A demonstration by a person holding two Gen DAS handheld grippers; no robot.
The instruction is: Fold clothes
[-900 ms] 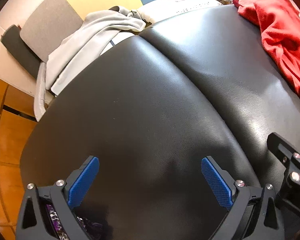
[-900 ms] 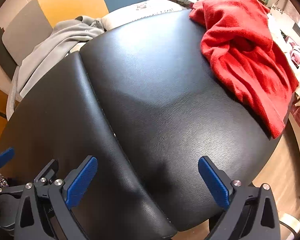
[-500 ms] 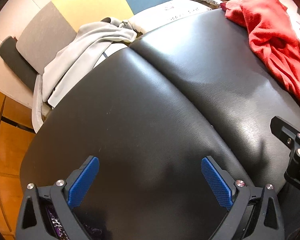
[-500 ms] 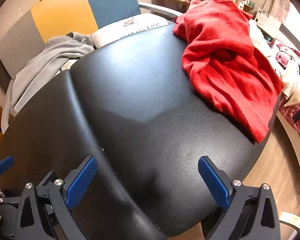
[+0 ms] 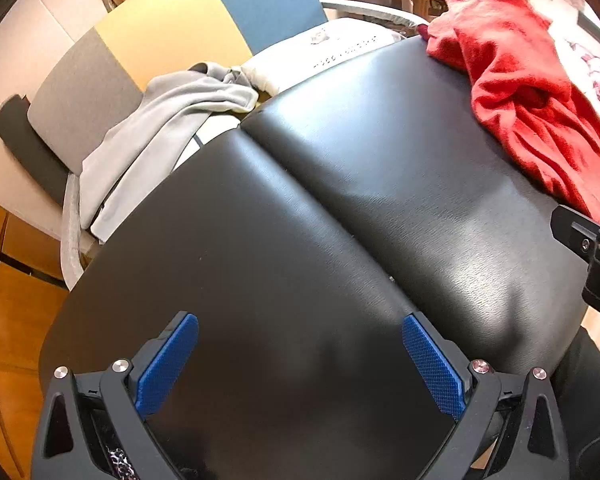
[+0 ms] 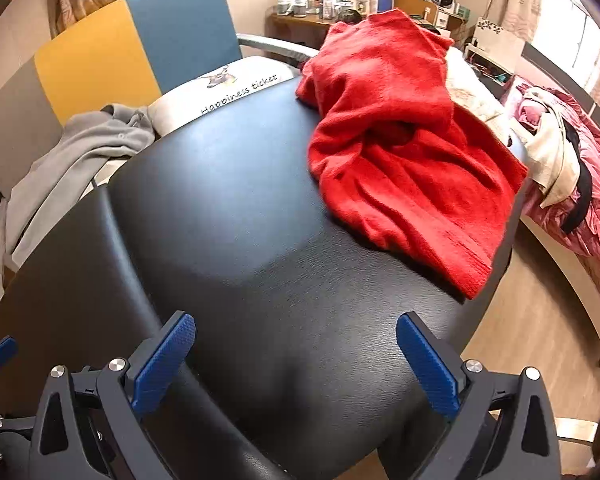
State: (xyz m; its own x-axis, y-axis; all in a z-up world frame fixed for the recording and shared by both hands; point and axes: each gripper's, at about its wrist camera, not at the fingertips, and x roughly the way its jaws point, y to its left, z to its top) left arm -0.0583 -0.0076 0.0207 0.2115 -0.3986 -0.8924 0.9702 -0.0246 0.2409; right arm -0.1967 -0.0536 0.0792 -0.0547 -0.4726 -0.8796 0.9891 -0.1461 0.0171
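both grippers, left (image 5: 300,364) and right (image 6: 296,364), hover with fingers released above the bare black bench (image 6: 260,240); the red sweater (image 6: 400,152) lies crumpled at its far right corner, ungrasped.

Red sweater (image 6: 404,152), black padded bench (image 6: 260,240)

Most of the black padded bench (image 6: 260,240) is wide open, only the red sweater (image 6: 400,160) hogs its far right corner and right edge.
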